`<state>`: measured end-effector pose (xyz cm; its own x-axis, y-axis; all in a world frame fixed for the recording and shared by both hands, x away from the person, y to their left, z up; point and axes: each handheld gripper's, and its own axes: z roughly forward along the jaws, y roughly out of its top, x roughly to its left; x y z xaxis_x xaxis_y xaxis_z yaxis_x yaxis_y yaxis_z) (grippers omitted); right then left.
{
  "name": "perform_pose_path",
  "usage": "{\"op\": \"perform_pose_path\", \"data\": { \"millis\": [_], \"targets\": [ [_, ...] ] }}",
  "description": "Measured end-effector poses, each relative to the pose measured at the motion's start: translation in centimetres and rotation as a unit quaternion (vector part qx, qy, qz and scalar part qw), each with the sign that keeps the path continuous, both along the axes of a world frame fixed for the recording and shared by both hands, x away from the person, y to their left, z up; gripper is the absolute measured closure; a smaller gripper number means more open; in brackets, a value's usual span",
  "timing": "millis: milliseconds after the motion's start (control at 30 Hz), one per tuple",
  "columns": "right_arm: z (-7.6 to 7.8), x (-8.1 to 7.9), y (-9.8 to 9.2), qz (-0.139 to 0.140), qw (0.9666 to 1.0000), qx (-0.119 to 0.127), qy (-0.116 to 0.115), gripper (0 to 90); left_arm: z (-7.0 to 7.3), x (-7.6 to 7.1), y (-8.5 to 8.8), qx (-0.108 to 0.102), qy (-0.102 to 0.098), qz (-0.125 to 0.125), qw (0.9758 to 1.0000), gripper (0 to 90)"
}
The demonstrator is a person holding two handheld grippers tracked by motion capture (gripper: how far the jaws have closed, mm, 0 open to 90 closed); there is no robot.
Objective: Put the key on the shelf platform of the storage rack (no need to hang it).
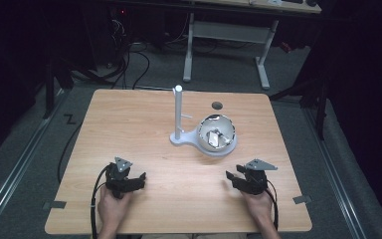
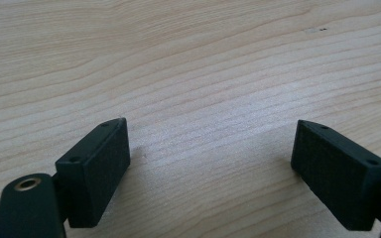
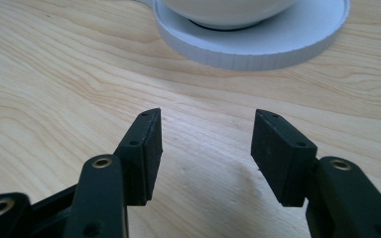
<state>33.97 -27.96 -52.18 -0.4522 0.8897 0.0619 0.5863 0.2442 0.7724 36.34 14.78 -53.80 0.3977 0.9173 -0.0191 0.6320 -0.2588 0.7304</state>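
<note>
1. The left gripper rested low over the wooden table with its jaws spread wide. Nothing lay between them; bare wood grain ran ahead of the pads.
2. The right gripper stood with its jaws about half parted and empty, angled toward the white stand.
3. The white bowl sat ahead of the right gripper, on the round base of the stand, well apart from the jaw tips. It appeared to hold a pale object; what it was could not be told.
4. The upright post rose from the same base, beyond and to the inner side of the right gripper, with a small peg partway up.
5. Judged step: approach, with no contact made.
6. The next move probably called for advancing the right gripper forward and upward to the bowl rim, with jaws widened or aligned to straddle the wall before closing. The left gripper could probably steady the base.
</note>
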Motion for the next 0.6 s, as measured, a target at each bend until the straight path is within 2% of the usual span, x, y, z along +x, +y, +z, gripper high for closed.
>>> {"op": "perform_pose_path", "data": {
  "millis": [267, 600],
  "targets": [
    [-0.3, 0.7, -0.9, -0.024, 0.9992, -0.032, 0.002, 46.0, 0.0, 0.0, 0.0, 0.0, 0.0, 0.0, 1.0, 15.8],
    [-0.9, 0.8, -1.4, -0.038, 0.9984, -0.041, 0.008, 44.5, 0.0, 0.0, 0.0, 0.0, 0.0, 0.0, 1.0, 15.8]
  ]
}}
